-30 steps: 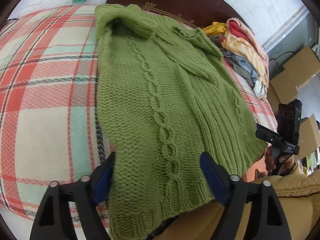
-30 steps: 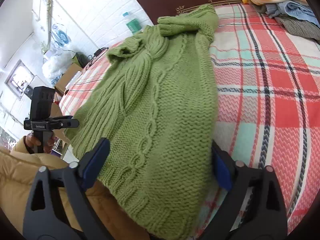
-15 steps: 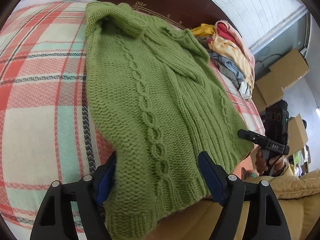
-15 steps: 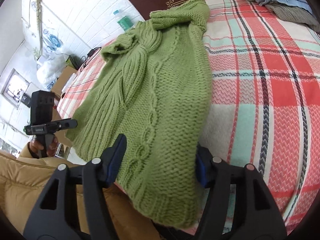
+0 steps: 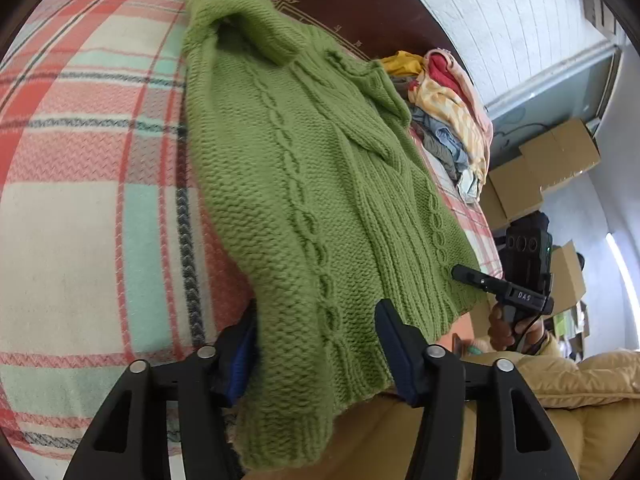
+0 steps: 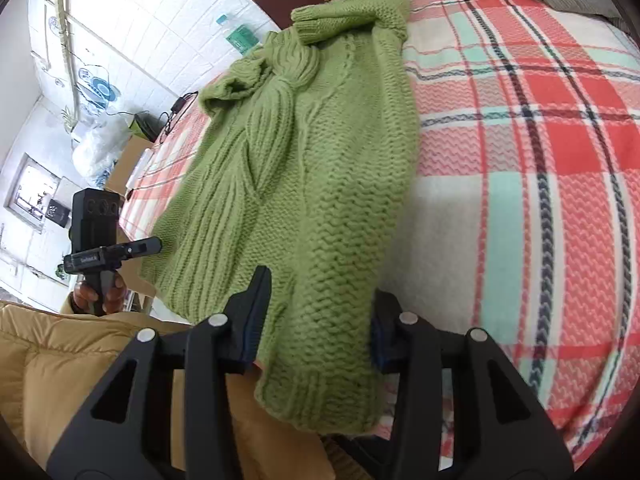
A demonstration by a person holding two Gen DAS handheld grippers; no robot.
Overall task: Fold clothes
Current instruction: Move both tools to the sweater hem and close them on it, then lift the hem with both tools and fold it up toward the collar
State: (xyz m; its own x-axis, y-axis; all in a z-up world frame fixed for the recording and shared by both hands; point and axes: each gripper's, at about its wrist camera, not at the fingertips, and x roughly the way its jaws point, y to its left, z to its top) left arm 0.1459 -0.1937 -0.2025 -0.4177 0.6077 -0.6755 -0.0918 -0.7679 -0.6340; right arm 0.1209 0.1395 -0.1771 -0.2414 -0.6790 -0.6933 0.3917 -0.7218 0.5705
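Plaid bed, green sweater hem bunched between both half-closed grippers, left gripper, right gripper; actual contact hidden.

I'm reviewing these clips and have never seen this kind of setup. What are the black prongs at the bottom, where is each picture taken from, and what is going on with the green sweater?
No robot here: a person holds a two-finger gripper in each hand, each with a fisheye camera looking along its fingers. One picture looks along the left gripper, the other along the right gripper; each also shows the other gripper off to the side. A green knit sweater lies on a plaid blanket, its hem hanging over the near edge. Both grippers straddle the hem with fingers apart, gripping nothing yet. A clothes pile lies beyond.
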